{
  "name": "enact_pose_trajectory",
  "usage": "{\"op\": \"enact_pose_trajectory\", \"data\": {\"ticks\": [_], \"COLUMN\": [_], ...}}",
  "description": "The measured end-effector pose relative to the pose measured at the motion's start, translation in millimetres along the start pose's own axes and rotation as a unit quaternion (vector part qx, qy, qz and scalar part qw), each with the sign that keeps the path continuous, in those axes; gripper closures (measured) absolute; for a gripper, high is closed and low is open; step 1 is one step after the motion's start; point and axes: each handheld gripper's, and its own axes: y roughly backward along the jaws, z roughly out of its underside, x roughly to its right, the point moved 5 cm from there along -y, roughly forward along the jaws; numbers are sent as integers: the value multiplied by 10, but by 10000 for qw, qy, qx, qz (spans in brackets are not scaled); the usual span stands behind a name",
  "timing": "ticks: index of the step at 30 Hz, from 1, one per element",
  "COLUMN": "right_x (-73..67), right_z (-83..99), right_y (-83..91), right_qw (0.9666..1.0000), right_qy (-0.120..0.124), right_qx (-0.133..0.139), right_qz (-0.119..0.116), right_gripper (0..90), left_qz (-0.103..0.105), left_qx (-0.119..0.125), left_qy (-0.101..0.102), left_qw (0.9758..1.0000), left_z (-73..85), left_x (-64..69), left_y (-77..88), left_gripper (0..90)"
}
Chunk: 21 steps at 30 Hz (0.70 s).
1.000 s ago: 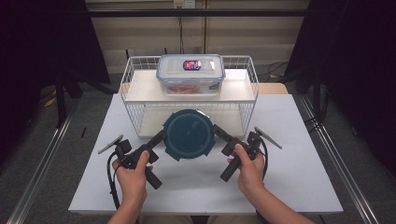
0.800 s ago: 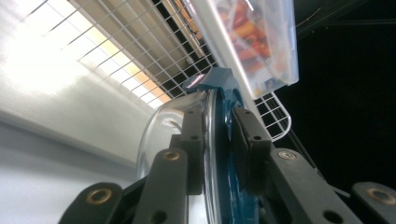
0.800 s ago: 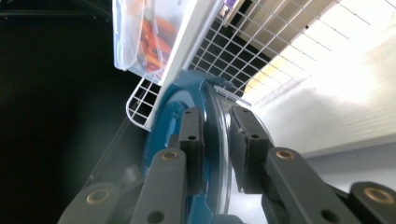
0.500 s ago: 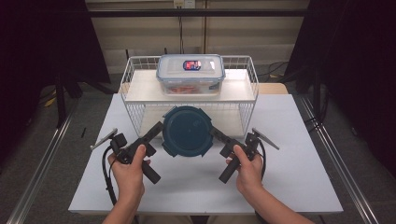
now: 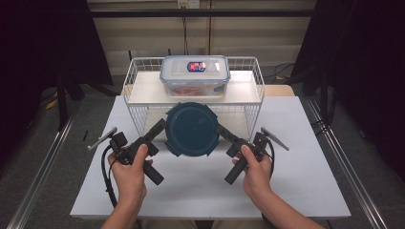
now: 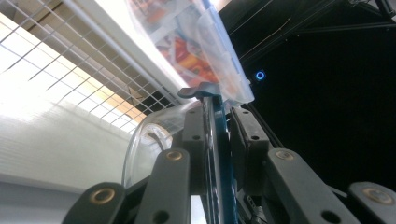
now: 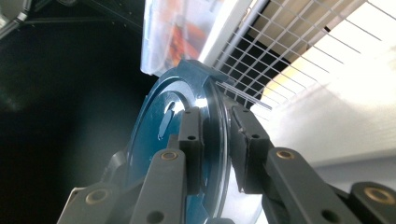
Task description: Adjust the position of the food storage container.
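Observation:
A round clear container with a dark teal lid (image 5: 192, 129) hangs above the table, just in front of the wire rack (image 5: 138, 90). My left gripper (image 5: 162, 126) is shut on its left rim and my right gripper (image 5: 220, 130) is shut on its right rim. In the left gripper view the jaws (image 6: 217, 109) pinch the lid's thin edge, with the clear bowl (image 6: 142, 137) to their left. The right gripper view has the jaws (image 7: 215, 116) clamped on the rim, and the teal lid (image 7: 156, 130) faces left.
A rectangular clear box with a blue-edged lid (image 5: 195, 75) sits on the rack's white top shelf (image 5: 243, 93). The rack stands at the back of the white table (image 5: 305, 167). Dark curtains and metal rails flank the table.
The round container has risen a little, held by both grippers. The left hand moved up and outward; the right hand stayed about where it was.

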Motion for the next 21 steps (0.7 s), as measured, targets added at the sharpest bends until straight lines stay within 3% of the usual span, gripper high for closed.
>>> {"op": "enact_pose_trajectory", "data": {"ticks": [21], "right_x": [-430], "right_z": [-325], "right_y": [-8], "right_qw": [9982], "right_qy": [384], "right_qx": [350], "right_qz": [-302], "right_gripper": [756], "left_qz": [361], "left_qx": [104], "left_qy": [-232], "left_qw": [9990], "left_z": [-223], "left_x": [428], "left_y": [-91], "left_gripper": [773]}}
